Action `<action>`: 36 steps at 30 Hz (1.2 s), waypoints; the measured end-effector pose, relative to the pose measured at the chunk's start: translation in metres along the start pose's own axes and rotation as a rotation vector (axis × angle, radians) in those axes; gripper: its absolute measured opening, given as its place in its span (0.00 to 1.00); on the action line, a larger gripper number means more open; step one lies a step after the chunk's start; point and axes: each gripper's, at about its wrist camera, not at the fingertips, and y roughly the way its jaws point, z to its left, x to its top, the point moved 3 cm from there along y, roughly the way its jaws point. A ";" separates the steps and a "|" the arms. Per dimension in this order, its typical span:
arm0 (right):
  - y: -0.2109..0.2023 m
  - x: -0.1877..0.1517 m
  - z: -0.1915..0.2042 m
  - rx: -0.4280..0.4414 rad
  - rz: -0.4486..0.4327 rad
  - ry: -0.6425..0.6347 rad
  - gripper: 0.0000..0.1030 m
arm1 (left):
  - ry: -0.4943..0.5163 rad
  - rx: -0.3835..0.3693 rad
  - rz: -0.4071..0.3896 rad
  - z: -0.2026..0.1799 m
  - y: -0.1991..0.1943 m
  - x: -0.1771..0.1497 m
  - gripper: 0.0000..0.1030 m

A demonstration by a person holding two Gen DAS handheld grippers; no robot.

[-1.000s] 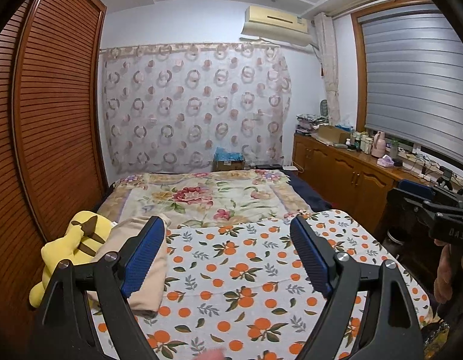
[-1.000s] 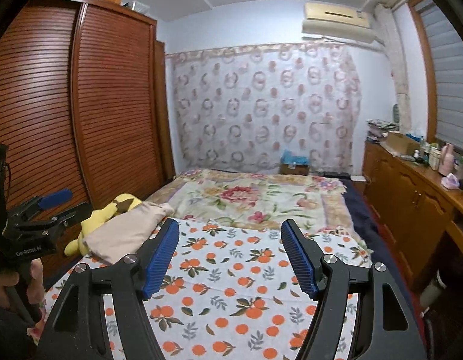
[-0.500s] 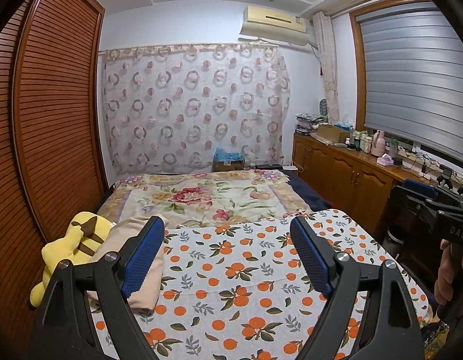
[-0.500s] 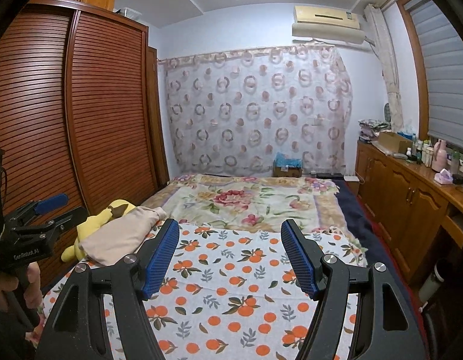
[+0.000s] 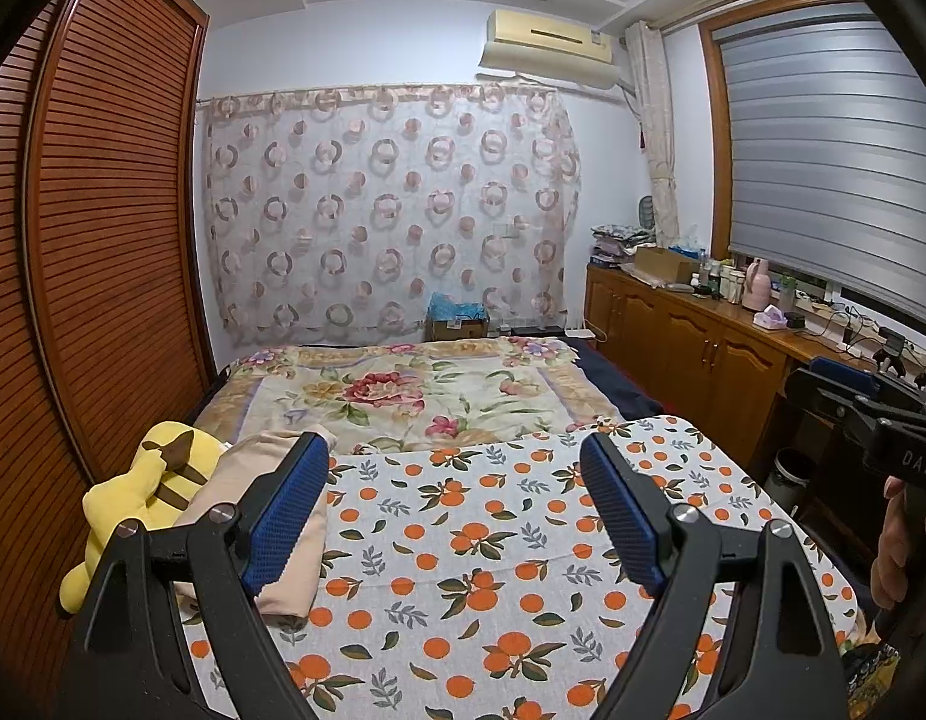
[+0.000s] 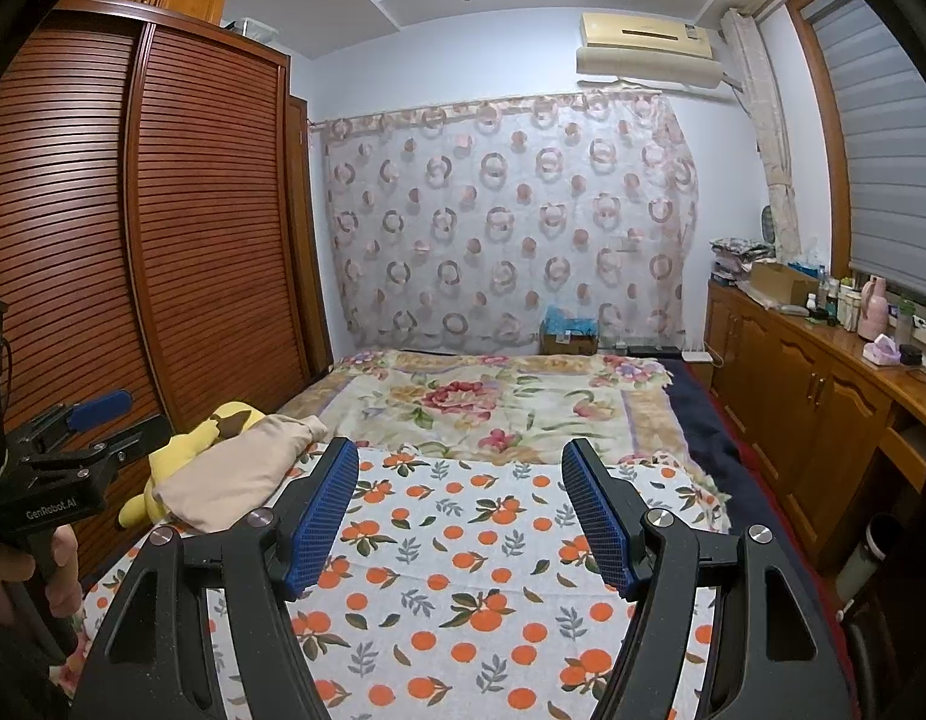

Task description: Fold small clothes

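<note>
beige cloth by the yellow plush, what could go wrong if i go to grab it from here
The beige cloth lies against the yellow plush toy, so the open left gripper may pinch the toy as well. The cloth also sits at the edge of the orange-print sheet near the wardrobe; a tug might drag it off the bed.

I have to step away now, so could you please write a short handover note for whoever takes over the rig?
Left gripper: open, empty, held above the orange-print sheet.
Right gripper: open, empty, also above the sheet.
Beige cloth: lies at the sheet's left edge, against the yellow plush toy; whether it is folded I cannot tell.
Done: nothing visibly in hand.
Left: no other garment shows on the sheet; check the beige cloth first.
</note>
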 end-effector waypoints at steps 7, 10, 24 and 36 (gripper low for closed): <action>-0.001 -0.001 -0.006 -0.004 0.003 -0.008 0.70 | 0.001 0.000 -0.001 0.000 0.000 0.000 0.84; -0.002 0.000 -0.009 -0.004 0.006 -0.007 0.70 | -0.001 -0.001 -0.003 -0.001 0.000 0.001 0.84; -0.003 0.002 -0.012 0.000 0.006 -0.007 0.70 | 0.000 -0.001 -0.005 -0.002 -0.001 0.001 0.84; -0.003 0.003 -0.012 0.000 0.000 -0.006 0.70 | 0.000 -0.001 -0.007 -0.002 -0.001 0.001 0.84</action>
